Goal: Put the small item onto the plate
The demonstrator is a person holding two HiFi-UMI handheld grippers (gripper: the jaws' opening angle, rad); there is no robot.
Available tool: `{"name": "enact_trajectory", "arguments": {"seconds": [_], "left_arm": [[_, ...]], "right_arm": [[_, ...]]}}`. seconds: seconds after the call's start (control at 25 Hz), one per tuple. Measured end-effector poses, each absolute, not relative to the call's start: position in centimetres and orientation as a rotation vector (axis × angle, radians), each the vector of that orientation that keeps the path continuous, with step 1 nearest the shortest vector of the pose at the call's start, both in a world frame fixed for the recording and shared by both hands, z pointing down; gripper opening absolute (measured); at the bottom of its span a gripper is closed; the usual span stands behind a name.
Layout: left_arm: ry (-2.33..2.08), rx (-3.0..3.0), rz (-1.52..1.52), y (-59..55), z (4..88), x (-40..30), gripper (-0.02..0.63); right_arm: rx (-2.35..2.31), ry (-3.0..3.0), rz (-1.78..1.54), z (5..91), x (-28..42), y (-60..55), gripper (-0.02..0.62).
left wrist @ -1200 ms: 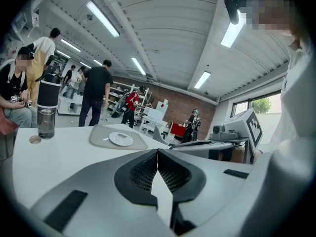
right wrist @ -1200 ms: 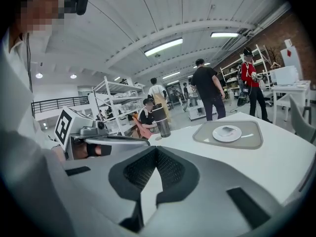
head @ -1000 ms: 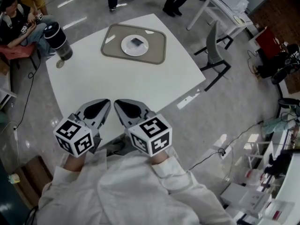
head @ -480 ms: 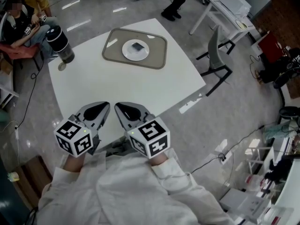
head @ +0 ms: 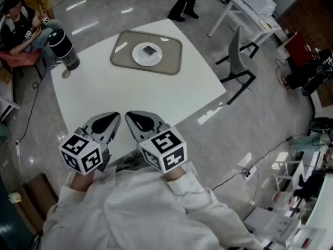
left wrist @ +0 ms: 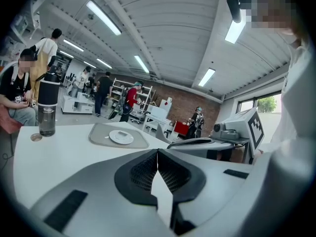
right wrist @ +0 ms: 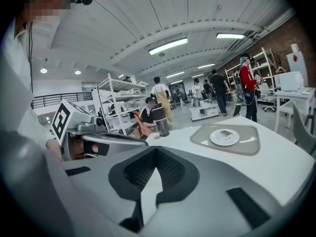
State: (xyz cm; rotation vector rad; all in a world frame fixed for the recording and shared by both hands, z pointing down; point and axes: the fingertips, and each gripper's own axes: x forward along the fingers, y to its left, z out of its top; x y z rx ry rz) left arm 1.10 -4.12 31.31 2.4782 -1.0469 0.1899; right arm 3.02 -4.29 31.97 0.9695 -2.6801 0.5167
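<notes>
CHANGE: left gripper (head: pixel 115 117) and right gripper (head: pixel 130 115) unmoved since earlier frame; of two people standing beyond bench (head: pixel 130 95), only one person (head: pixel 183 1) remained in view | CONTAINERS: small item (head: pixel 149 49) lay on plate (head: pixel 140 58), plate centred in tray (head: pixel 171 62); bottle (head: pixel 63 48) at bench corner | POSE: grippers side by side over near bench edge, tilted slightly down; fingers fully closed, empty.

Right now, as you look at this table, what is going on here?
A person holds a left hand-held gripper and a right hand-held gripper side by side at the near edge of the table, both shut and empty. Across the table, a small dark item already lies on the plate, which sits on a grey tray. Neither gripper is near it.
</notes>
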Motion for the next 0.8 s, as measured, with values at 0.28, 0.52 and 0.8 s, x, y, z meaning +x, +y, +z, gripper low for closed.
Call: {"name": "enact_trajectory", "arguments": {"seconds": [0.28, 0.52, 0.8], "left_arm": [[-1.056, 2.464, 0.181, -4.13, 31.5, 1.15, 0.011], [-1.048, 2.46, 0.189, -3.97, 31.8, 1.28, 0.011], [-1.042, 2.458, 0.2, -3.86, 31.88, 1.26, 0.011]], "right_arm": [[0.991, -2.664, 0.508, 32.32, 3.61, -4.47, 0.015], [0.977, -2.662, 0.518, 32.67, 3.47, -4.23, 0.015], [0.96, -2.661, 0.517, 32.71, 3.13, -4.24, 0.015]]}}
